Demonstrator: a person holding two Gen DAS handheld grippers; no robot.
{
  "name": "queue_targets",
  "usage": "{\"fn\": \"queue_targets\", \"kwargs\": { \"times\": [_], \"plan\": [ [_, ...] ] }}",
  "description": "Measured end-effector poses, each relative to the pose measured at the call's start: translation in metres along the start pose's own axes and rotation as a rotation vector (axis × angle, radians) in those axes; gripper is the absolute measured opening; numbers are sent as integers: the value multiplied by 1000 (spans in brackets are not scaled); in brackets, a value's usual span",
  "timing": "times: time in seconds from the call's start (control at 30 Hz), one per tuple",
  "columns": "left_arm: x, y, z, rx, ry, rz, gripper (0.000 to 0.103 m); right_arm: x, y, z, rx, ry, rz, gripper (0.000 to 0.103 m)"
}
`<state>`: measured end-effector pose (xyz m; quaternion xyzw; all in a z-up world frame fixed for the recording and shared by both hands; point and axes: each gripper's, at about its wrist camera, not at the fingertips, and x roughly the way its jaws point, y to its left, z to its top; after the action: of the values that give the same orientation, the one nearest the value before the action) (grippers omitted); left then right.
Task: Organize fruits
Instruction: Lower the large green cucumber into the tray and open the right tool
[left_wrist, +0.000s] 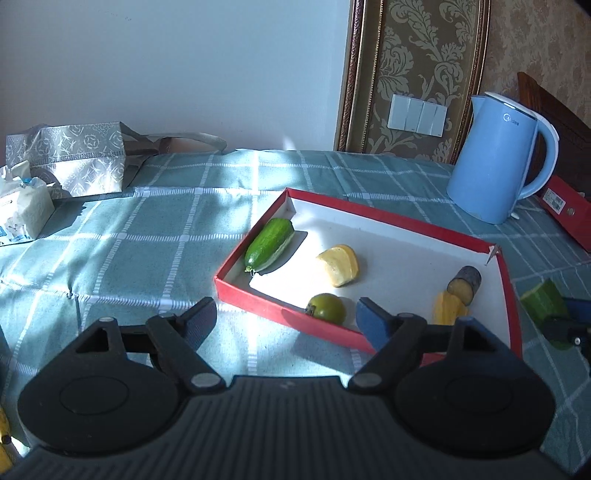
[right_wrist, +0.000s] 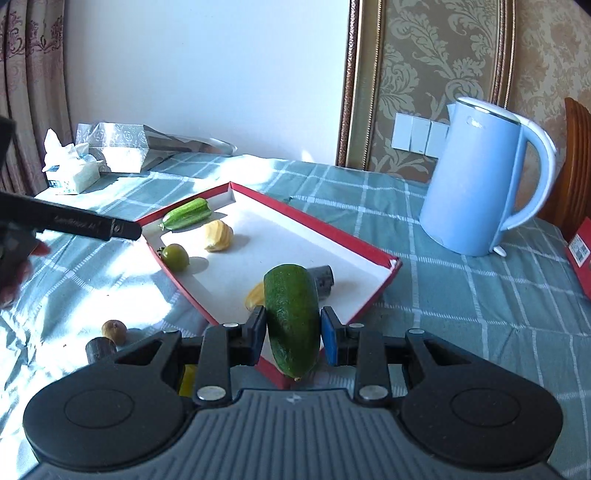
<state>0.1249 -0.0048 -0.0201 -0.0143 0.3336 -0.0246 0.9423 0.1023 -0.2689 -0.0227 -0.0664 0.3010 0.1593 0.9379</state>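
Nearest the right wrist camera, the right gripper (right_wrist: 291, 332) is clamped on a dark green cucumber piece (right_wrist: 291, 317), which stands lengthwise between the pads just above the near red rim of the tray (right_wrist: 373, 254). The tray is a shallow red-walled box with a white floor, set at an angle on the checked tabletop (right_wrist: 461, 306).

Inside it, a second cucumber piece (left_wrist: 269, 243) lies along the far left wall, a yellow fruit chunk (left_wrist: 340, 264) sits mid-floor, a small green round fruit (left_wrist: 327, 312) rests against the near wall, and a dark-skinned cut piece (left_wrist: 465, 284) with a yellow slice (left_wrist: 448, 312) beside it lies toward the right corner. The middle and far right of the white floor are bare.

The left gripper (left_wrist: 284, 314) hovers with its jaws spread wide and nothing between them, over open cloth just before the tray's near left edge.

On the cloth left of the tray's near corner lie a small brown round fruit (right_wrist: 114, 330) and a dark stub (right_wrist: 99, 349). A blue kettle (right_wrist: 476, 177) stands beyond the tray's right corner, well apart from it. A tissue pack (right_wrist: 72, 173) and a patterned bag (right_wrist: 114, 147) sit at the far left edge.
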Motion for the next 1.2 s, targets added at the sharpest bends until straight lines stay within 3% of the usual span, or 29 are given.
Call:
{"fn": "queue_targets", "kwargs": {
  "times": [0.17,0.47,0.57,0.83,0.97,1.2],
  "plan": [
    [-43,18,-32,-62,18,19,82,37,19,22,-32,-4,40,31],
    [-81,40,-69,-164,63,84,83,101,43,37,-116,54,59,31],
    [-86,40,-76,-166,73,110,83,121,53,35,-180,92,57,31],
    [-91,36,-81,-136,78,126,83,137,57,34,-189,103,72,34],
    [-87,30,-79,-103,78,102,83,107,48,39,-162,29,40,51],
    [-76,1,-77,-13,83,-18,84,22,13,11,-29,-34,20,52]
  ]
}}
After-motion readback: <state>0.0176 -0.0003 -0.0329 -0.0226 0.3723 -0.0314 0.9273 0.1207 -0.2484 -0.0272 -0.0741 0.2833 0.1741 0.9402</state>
